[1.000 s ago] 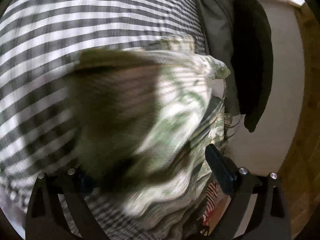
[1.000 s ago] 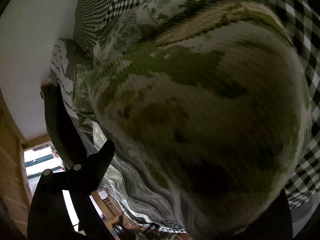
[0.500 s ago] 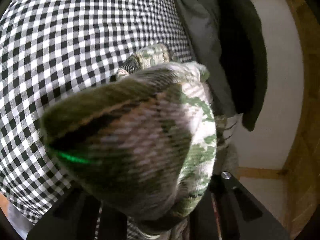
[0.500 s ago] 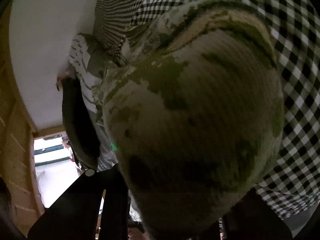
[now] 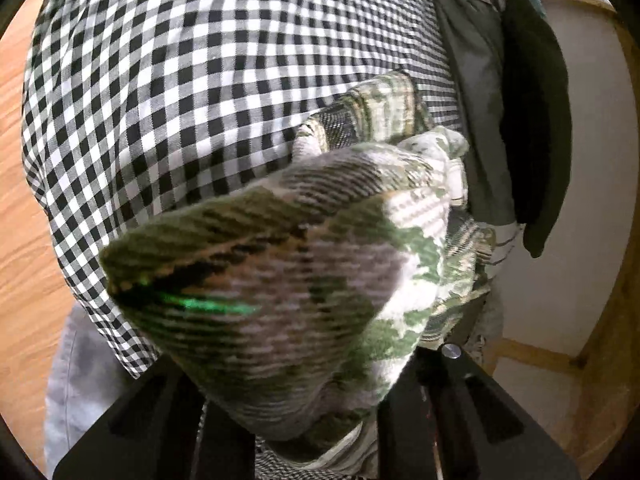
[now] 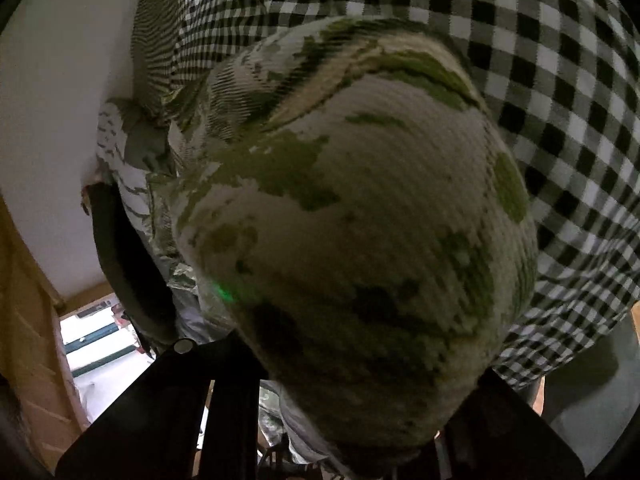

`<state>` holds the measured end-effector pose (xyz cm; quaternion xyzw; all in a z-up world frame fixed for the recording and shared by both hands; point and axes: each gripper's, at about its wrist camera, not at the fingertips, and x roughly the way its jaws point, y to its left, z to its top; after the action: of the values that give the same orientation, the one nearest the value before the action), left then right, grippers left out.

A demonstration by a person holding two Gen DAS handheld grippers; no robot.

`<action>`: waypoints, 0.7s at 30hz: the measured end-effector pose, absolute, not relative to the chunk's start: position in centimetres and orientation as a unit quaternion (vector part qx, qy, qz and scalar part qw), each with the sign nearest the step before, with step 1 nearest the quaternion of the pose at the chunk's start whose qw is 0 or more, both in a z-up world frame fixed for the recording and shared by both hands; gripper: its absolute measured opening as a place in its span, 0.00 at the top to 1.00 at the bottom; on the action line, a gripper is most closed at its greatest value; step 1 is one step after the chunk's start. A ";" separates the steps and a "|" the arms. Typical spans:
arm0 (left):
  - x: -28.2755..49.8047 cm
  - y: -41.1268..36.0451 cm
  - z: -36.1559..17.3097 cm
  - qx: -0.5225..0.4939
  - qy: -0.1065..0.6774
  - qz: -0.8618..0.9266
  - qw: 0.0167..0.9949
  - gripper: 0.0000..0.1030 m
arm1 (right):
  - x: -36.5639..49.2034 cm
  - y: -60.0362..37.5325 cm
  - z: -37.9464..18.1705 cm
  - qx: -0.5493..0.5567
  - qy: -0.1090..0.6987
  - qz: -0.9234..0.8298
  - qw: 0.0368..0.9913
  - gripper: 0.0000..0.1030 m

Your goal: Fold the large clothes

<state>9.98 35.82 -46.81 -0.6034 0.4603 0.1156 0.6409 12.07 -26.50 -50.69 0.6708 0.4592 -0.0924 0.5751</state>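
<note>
**knit_nerd:** Left wrist view first. The camo knit garment (image 5: 280, 288) bulges right up against the lens, bunched between the left gripper (image 5: 316, 420). The cloth hides the finger pads, but with the fabric bulging out of the gap I'd say they're pinched on it. It hangs over the checkered bedspread (image 5: 180, 80). Looks like thick ribbed knit, so soft, floppy and a bit heavy, not slippery. I'd hold an edge or hem, not a wad.

**foldbot22:** Anything in the way there?

**knit_nerd:** Dark clothes (image 5: 532, 120) hang just beside the bed on the right, in front of a pale wall (image 5: 580, 200). Wood floor (image 5: 24, 200) on the left. A swinging sleeve could brush those clothes.

**foldbot22:** And the right wrist view?

**knit_nerd:** Same deal. The knit fills the frame and the right gripper (image 6: 352, 432) looks clamped on a bunch of it, tips buried. Bedspread behind it, a dark hanging garment (image 6: 124, 264) at left near the wall. The bed itself looks free for laying it flat.
</note>
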 end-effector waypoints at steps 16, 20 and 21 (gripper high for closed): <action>15.3 36.1 -49.8 -0.597 0.471 0.123 0.638 0.44 | 12.6 -26.6 -52.1 0.667 0.456 -0.082 0.584 0.52; 17.4 37.0 -47.6 -0.568 0.471 0.136 0.661 0.05 | 13.5 -27.6 -49.9 0.656 0.450 -0.098 0.598 0.23; 17.8 37.6 -46.8 -0.555 0.477 0.142 0.667 0.05 | 13.6 -27.9 -49.5 0.649 0.456 -0.100 0.600 0.23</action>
<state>17.82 37.59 -46.83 -0.5547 0.4770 0.1421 0.6668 13.63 -27.94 -49.54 0.6494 0.4562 -0.1004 0.6001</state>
